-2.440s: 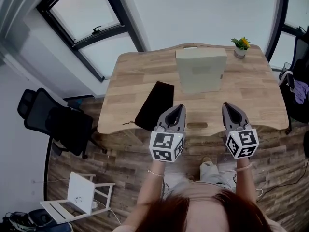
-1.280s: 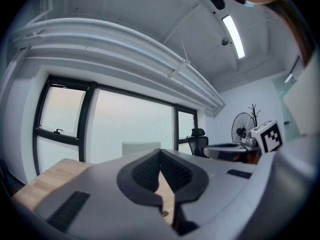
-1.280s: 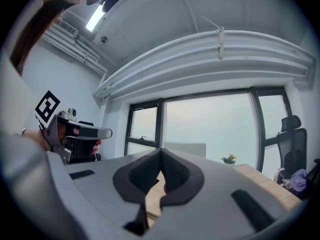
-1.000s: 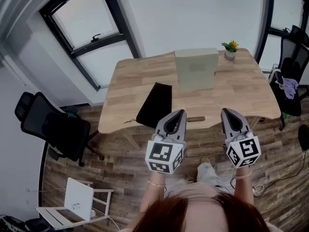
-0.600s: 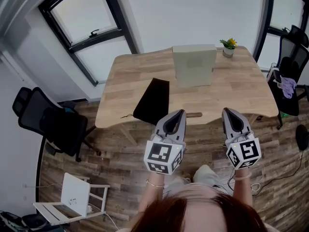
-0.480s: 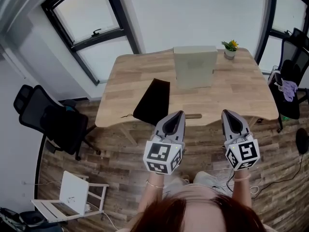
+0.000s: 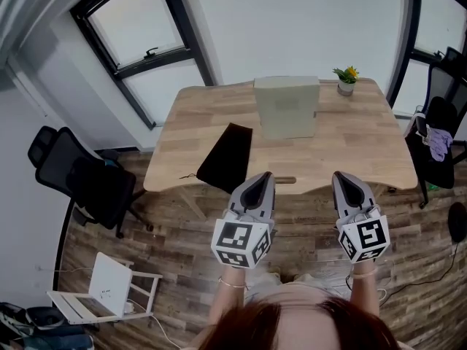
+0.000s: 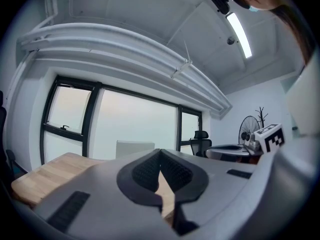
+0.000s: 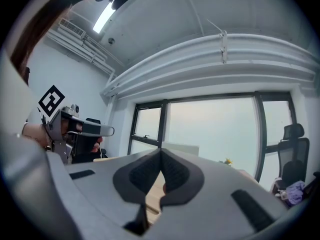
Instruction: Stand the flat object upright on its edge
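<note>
1. The left gripper [image 7: 259,178] has its jaws pressed together, the ribbed pads meeting at the tip with nothing between them.
2. The right gripper [image 7: 343,178] is likewise closed and empty, its pads meeting along the tip.
3. Both grippers are held about level and roughly parallel, side by side but well apart. They point towards the desk [image 7: 357,148], and their marker cubes face up at the head camera.
4. Two bare forearms reach up from the bottom of the head view to the grippers, the left one wearing a thin bracelet [image 7: 232,284]. Wood-plank floor lies beneath them.
5. In the head view the tips sit by the desk's near edge, touching nothing on it.
6. The pale flat board [image 7: 286,108] stands upright on its edge towards the far side of the desk, its broad face turned to the person. It is well apart from both grippers.
7. A black pouch [image 7: 225,157] lies flat on the desk at the near left, closer to the left gripper.
8. A small potted plant [image 7: 346,79] stands at the far right corner, just right of the board.
9. A black office chair [image 7: 76,181] stands on the floor left of the desk.
</note>
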The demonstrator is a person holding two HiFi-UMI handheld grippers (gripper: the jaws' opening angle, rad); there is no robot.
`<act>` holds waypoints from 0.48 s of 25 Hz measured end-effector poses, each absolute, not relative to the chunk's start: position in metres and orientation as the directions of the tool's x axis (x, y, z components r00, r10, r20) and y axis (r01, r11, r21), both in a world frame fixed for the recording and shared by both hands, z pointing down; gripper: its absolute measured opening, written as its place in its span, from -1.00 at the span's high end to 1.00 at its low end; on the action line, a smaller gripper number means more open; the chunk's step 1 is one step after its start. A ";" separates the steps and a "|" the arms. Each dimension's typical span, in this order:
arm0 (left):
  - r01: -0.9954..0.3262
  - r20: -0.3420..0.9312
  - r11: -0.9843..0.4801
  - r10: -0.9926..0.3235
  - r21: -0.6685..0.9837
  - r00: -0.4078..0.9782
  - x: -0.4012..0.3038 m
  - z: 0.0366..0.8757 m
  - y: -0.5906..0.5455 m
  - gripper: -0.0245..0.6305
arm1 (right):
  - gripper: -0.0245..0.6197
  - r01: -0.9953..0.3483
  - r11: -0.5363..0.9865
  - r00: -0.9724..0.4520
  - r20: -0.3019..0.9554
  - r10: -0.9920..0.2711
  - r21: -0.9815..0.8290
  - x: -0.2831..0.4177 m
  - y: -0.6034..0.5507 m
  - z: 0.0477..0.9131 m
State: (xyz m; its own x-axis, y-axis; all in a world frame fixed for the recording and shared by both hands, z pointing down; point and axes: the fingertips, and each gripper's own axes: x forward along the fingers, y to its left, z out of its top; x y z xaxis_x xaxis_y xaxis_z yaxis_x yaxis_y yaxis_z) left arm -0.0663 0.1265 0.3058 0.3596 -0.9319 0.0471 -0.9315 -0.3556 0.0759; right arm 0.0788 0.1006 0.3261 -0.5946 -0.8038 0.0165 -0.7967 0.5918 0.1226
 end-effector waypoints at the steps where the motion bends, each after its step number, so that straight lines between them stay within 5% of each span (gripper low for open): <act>1: -0.932 0.046 -0.354 -0.933 0.073 0.358 -0.062 0.305 0.127 0.89 | 0.92 -0.794 0.596 -0.598 0.016 -0.801 0.122 0.082 0.101 0.325; 12: -0.930 0.064 -0.357 -0.930 0.087 0.363 -0.012 0.306 0.136 0.89 | 0.92 -0.785 0.612 -0.615 -0.002 -0.788 0.096 0.128 0.106 0.329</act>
State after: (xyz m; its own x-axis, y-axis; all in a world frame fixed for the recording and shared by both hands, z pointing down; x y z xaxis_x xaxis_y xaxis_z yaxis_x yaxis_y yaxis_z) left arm -0.0117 0.1357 0.3064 0.3627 -0.9297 0.0636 -0.9301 -0.3569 0.0867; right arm 0.1276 0.1060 0.3289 -0.6153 -0.7883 -0.0016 -0.7847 0.6124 0.0964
